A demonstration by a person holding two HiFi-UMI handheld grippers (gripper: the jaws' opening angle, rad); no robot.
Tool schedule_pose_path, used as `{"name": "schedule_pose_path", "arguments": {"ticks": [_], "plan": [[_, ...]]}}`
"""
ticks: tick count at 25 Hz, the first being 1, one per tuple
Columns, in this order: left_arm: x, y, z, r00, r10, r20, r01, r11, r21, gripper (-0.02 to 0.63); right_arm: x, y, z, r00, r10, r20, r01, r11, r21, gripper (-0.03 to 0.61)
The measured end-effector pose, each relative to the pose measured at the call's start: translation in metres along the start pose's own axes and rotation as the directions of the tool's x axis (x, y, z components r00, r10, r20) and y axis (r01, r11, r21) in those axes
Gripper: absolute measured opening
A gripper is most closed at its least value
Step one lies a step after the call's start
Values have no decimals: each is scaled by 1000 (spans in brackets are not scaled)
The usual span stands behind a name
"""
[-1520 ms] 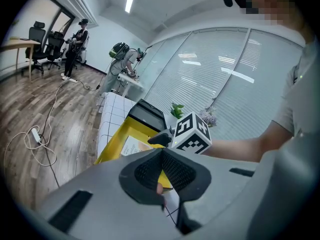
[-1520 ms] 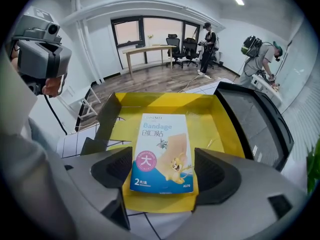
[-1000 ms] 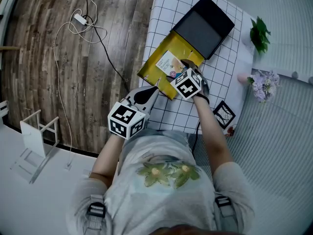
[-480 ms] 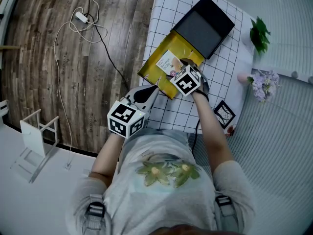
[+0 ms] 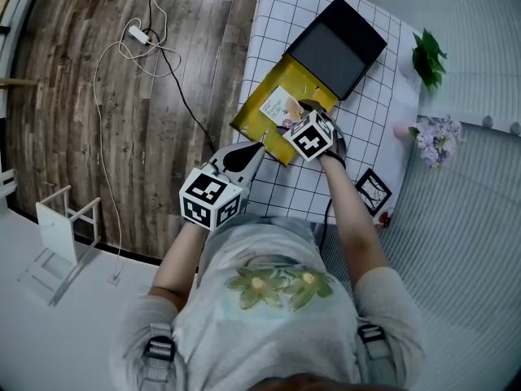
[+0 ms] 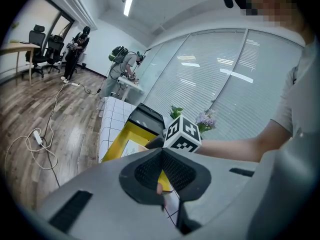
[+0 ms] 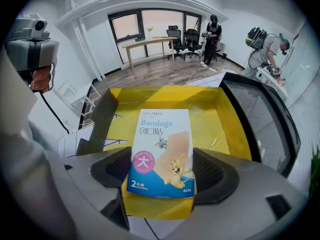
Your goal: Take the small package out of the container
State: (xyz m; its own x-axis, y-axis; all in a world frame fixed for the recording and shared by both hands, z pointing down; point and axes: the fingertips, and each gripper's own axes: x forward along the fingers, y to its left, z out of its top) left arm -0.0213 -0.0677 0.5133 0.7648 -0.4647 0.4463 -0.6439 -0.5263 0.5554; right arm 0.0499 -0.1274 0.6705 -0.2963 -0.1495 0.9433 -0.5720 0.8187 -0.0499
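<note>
A small bandage package (image 7: pixel 162 151), white and blue with a cartoon print, lies in the open yellow container (image 7: pixel 220 114) on the gridded table. My right gripper (image 7: pixel 162 171) is shut on the package, one pad against each long side at its near end. From the head view the package (image 5: pixel 281 104) shows inside the container (image 5: pixel 254 116), with the right gripper (image 5: pixel 303 114) over the near rim. My left gripper (image 5: pixel 259 147) is shut and holds nothing, its tip just short of the container's near corner. In the left gripper view the jaws (image 6: pixel 162 171) meet in front of the container (image 6: pixel 117 139).
The container's black lid (image 5: pixel 338 43) lies open behind it. A green plant (image 5: pixel 429 55), purple flowers (image 5: pixel 435 141) and a small black frame (image 5: pixel 372 190) stand along the table's right side. The table's left edge drops to a wood floor with a cable (image 5: pixel 134 35).
The right gripper has edged very slightly toward the container. The left gripper and the package stay as they were.
</note>
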Motion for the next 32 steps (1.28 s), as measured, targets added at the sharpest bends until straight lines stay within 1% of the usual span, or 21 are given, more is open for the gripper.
{"name": "schedule_pose_path", "arguments": {"ticks": [4,21,32], "plan": [[-2,-4,1,1000,-1,3,1,1000,9,6,-3,1,0,1000,-19,11,19,1000,5,367],[-6,-18,6,1000,1,17,-1,999,45,6,-27,3,6,998,-41,51,41,999,0,367],[-13,-25,6,1000,6,27,-8,998,63,6,-50,8,10,994,-61,96,61,998,4,367]]}}
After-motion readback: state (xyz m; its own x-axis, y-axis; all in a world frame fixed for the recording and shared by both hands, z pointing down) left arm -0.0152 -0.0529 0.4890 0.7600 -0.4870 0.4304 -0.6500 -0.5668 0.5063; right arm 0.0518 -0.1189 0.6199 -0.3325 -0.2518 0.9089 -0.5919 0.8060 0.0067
